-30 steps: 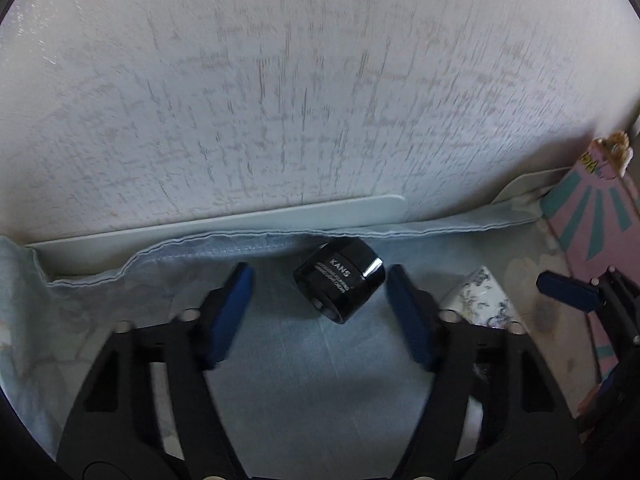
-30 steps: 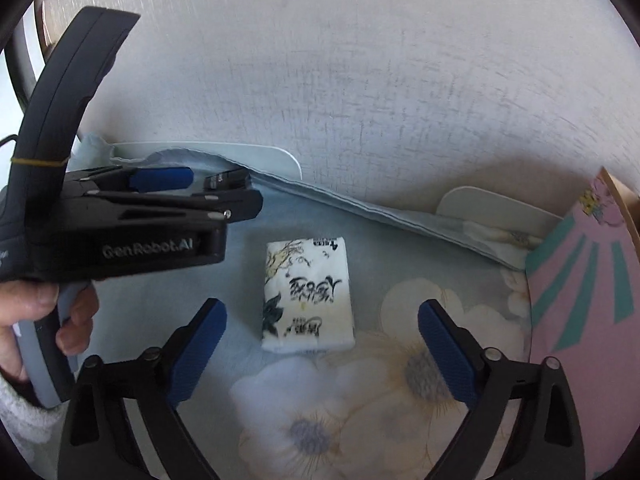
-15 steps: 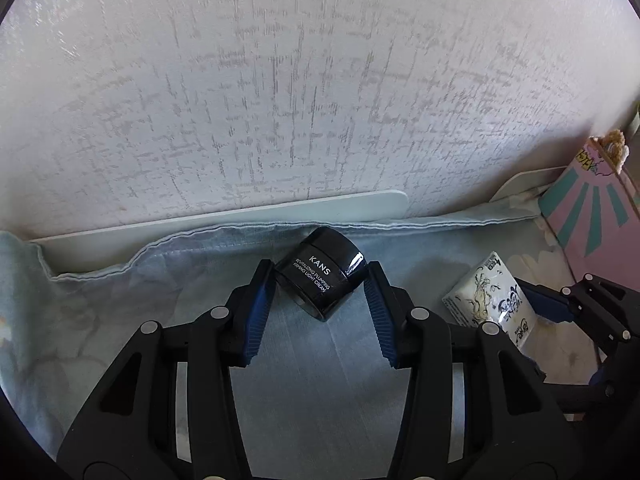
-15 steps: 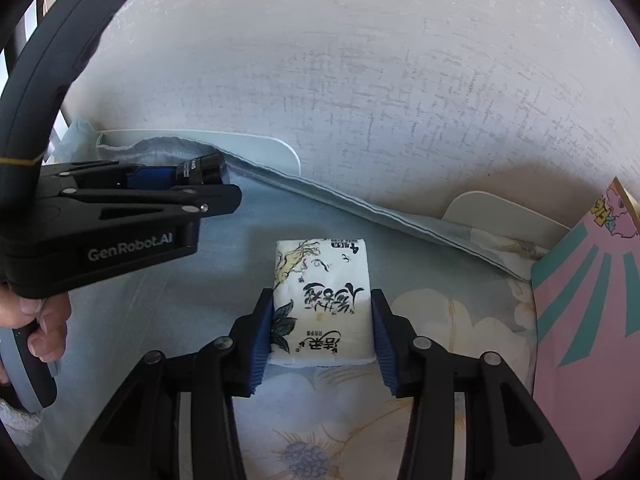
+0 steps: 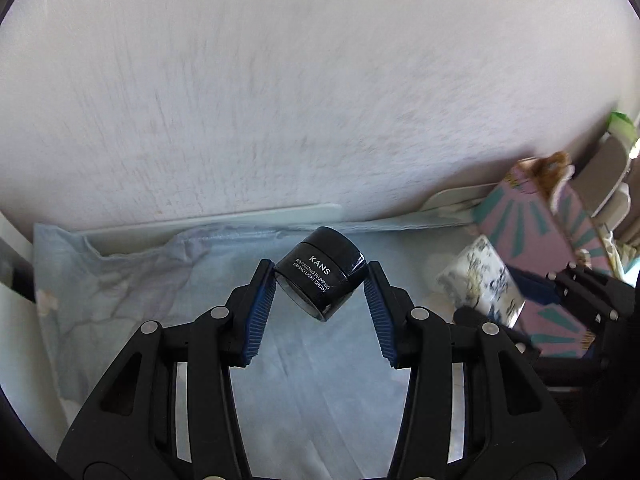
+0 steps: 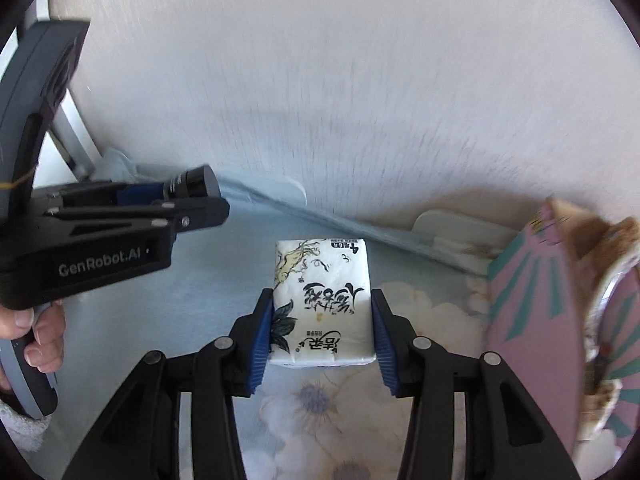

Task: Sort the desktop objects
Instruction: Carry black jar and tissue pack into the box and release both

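Observation:
A black cream jar (image 5: 322, 274) with white lettering hangs tilted above the pale blue cloth (image 5: 160, 280), with my left gripper (image 5: 320, 276) shut on its sides. A white tissue pack (image 6: 322, 308) printed with black script and flowers is clamped between the blue pads of my right gripper (image 6: 322, 316), lifted off the floral cloth (image 6: 320, 404). In the left wrist view the tissue pack (image 5: 482, 280) shows at the right, held by the right gripper. The right wrist view shows the left gripper (image 6: 188, 186) at the left with the jar (image 6: 196, 182) in it.
A textured white wall (image 5: 320, 100) rises close behind the table. A pink box with teal rays (image 6: 536, 320) stands at the right, something brown at its top. A person's hand (image 6: 36, 336) grips the left tool's handle. White rounded plates (image 6: 456, 226) line the wall's foot.
Both grippers closed, the left on the jar and the right on the tissue pack, then both rose with their loads off the cloth.

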Action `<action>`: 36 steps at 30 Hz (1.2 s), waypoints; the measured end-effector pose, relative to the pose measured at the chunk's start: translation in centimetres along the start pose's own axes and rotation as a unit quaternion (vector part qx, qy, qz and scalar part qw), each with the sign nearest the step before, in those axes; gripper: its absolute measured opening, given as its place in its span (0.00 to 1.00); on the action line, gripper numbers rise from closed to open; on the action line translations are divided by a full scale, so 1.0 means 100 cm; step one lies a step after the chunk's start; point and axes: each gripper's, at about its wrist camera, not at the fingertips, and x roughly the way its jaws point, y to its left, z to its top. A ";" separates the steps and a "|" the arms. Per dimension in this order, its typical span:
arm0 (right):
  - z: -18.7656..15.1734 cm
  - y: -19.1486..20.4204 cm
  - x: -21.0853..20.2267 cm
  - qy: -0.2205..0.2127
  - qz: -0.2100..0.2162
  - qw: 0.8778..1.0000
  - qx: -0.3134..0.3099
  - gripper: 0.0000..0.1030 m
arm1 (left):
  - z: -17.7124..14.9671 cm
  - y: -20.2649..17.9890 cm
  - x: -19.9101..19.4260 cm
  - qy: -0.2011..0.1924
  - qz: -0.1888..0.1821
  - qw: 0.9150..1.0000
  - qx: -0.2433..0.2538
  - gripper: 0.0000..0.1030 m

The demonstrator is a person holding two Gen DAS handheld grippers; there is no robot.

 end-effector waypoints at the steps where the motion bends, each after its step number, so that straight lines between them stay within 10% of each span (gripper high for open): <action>1: 0.002 -0.002 -0.012 -0.006 0.001 1.000 0.001 0.41 | 0.001 -0.002 -0.008 0.000 -0.003 1.000 0.004 0.41; 21: -0.019 -0.099 -0.167 -0.053 -0.087 0.992 0.075 0.41 | 0.073 -0.152 -0.083 -0.032 -0.085 0.988 0.128 0.41; 36: -0.109 -0.164 -0.184 -0.006 -0.124 0.978 0.169 0.41 | 0.052 -0.300 0.030 0.025 -0.126 0.972 0.195 0.41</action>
